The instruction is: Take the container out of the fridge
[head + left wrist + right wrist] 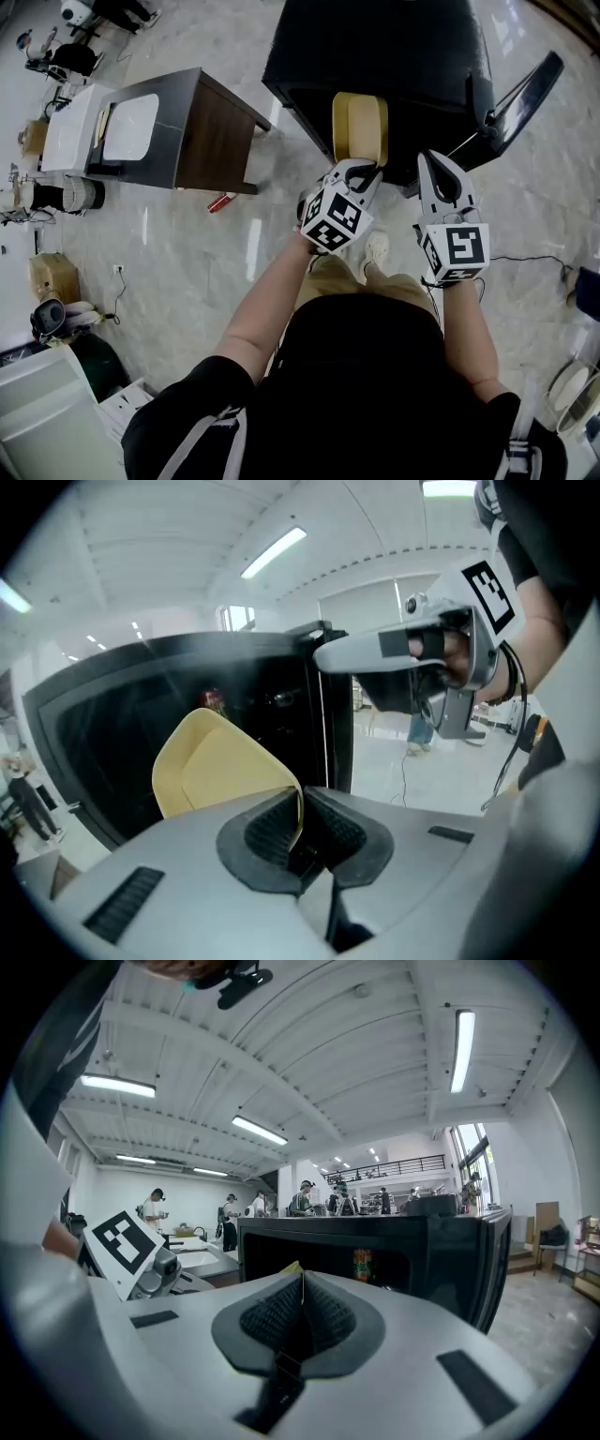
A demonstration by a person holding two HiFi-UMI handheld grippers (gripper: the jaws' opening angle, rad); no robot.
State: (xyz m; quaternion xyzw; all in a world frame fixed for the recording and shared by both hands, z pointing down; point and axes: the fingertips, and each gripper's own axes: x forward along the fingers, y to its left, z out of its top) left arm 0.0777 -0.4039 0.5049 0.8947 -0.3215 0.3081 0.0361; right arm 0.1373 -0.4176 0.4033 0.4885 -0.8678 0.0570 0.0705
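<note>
The pale yellow container (359,127) hangs at the open front of the black fridge (375,47), clear of the floor. The left claw (364,172) is clamped tight on the thin rim of its near corner. The right claw (433,161) is just beside it to the right with its jaws pressed together and nothing between them. The fridge door (525,89) stands swung out to the right.

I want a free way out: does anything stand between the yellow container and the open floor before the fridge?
Nothing visible does. The left gripper is shut on the container by its edge, at the fridge opening. The door stands open to one side, and the right gripper is beside the container, not in front.
</note>
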